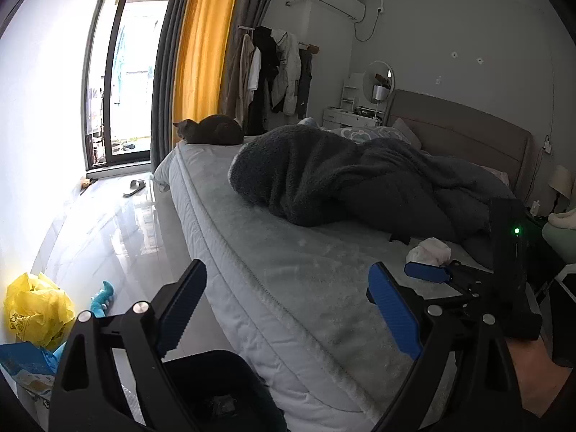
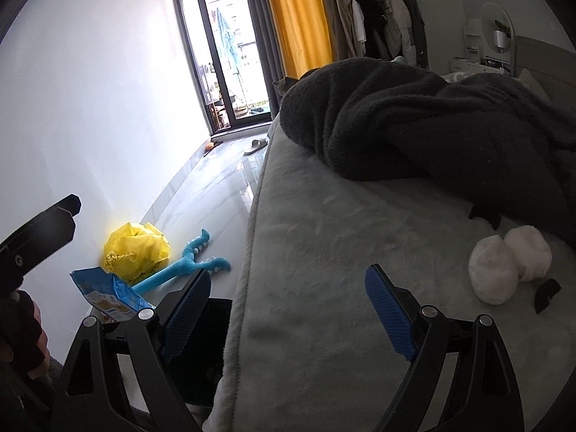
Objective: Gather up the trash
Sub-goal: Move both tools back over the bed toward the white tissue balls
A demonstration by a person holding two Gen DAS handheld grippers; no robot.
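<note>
Both the left gripper (image 1: 288, 309) and right gripper (image 2: 288, 315), jaws wide and empty, straddle the bed (image 2: 324, 252) edge above bare floor (image 2: 216, 194).

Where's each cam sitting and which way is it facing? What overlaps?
Left wrist: on the left gripper, looking up the bed toward the headboard and the cat; open jaws, right gripper at right.
Right wrist: on the right gripper, looking along the bed edge to the balcony door; open jaws, left gripper at left.
Shared: yellow bag, blue toy, white tissue wad, dark blanket.
</note>
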